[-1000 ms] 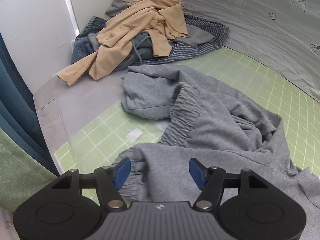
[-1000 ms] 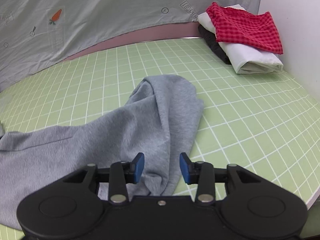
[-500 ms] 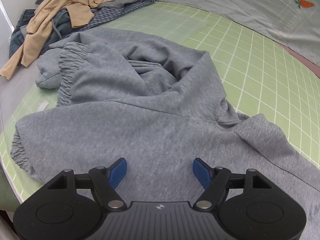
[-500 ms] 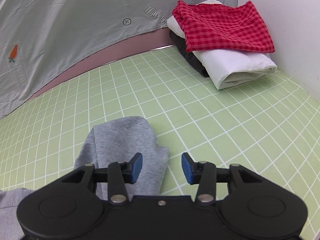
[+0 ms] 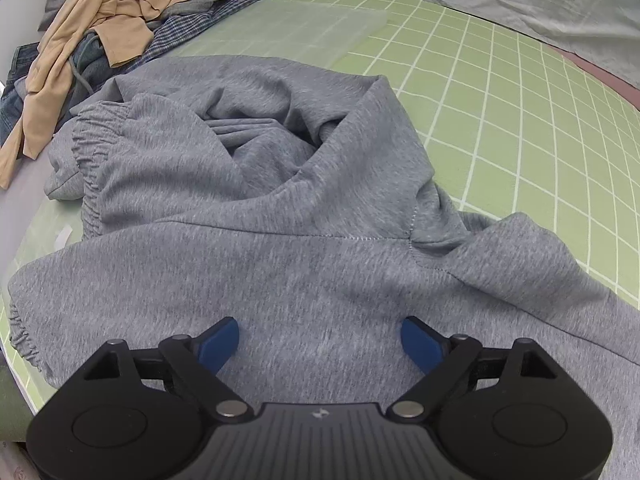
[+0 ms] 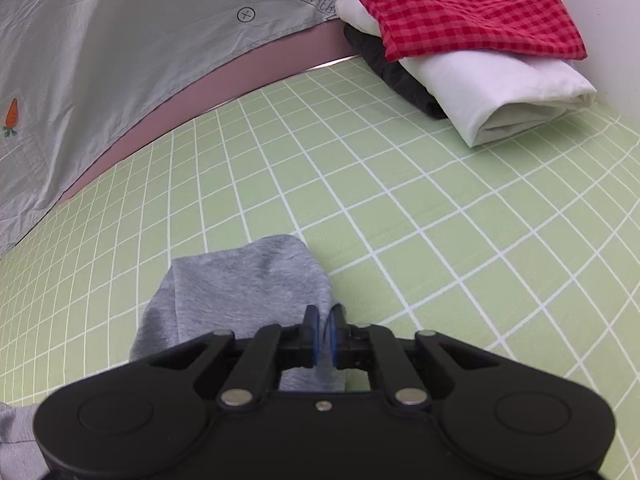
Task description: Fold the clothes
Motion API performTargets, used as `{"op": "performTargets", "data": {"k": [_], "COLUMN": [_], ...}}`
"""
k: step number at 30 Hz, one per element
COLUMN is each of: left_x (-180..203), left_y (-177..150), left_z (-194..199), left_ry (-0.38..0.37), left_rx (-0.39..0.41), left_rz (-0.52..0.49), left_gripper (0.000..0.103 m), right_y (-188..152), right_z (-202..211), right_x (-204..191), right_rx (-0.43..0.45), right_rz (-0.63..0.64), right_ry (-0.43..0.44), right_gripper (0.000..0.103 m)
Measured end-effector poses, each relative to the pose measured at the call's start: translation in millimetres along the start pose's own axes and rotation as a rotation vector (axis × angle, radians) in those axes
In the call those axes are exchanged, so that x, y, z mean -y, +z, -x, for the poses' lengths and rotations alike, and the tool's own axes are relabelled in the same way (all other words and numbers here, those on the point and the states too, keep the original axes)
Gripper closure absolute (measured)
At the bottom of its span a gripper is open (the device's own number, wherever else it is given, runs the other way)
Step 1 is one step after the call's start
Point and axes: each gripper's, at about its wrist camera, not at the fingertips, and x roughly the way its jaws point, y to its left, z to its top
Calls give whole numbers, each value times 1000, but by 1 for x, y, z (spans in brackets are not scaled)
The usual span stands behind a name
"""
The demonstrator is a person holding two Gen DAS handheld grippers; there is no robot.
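Grey sweatpants [image 5: 256, 208] lie crumpled on the green grid mat [image 5: 520, 112], with gathered cuffs at the left. My left gripper [image 5: 320, 340] is open and hovers low over the grey fabric, holding nothing. In the right wrist view one grey trouser leg end [image 6: 244, 280] lies on the mat. My right gripper [image 6: 324, 326] is shut on the right edge of that leg end.
A heap of unfolded clothes [image 5: 108, 28], tan, plaid and denim, lies at the far left. A folded stack [image 6: 472, 52] of red check, white and dark garments sits at the far right corner. A grey printed sheet [image 6: 120, 60] hangs behind the mat.
My right gripper has closed on the edge of the grey leg end. My left gripper has moved a little closer over the sweatpants and stays open.
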Motion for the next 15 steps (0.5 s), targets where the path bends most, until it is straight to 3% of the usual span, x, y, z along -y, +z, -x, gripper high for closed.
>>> {"op": "performTargets", "data": {"k": [1,7,9,10,12,15], "left_x": [0,1,1,1,1,-1], "left_y": [0,-1,-1,-1,0,1], "left_z": [0,-2,-3,-3,-4,-5], "left_ry": [1,-10,-9,-8,-8,-18], "left_rx": [0,-7,-7,-8,-11,-22], "left_rz": [-1,19,24,25,26,35], "left_gripper": [11,5,2,2,0,0], "right_y": [4,26,23,20,8,-18], "right_z": [9,85,97,95,78,62], "right_x": [2,22,31,35,49,72], "right_rx": [38,351,369,346,212,92], "right_rz": [-4,0,-9,-2,9,-109], "right_ry": [-16,-298,-332,-333,-308,-310], "right_gripper": [98,99,99,98,94,69]}}
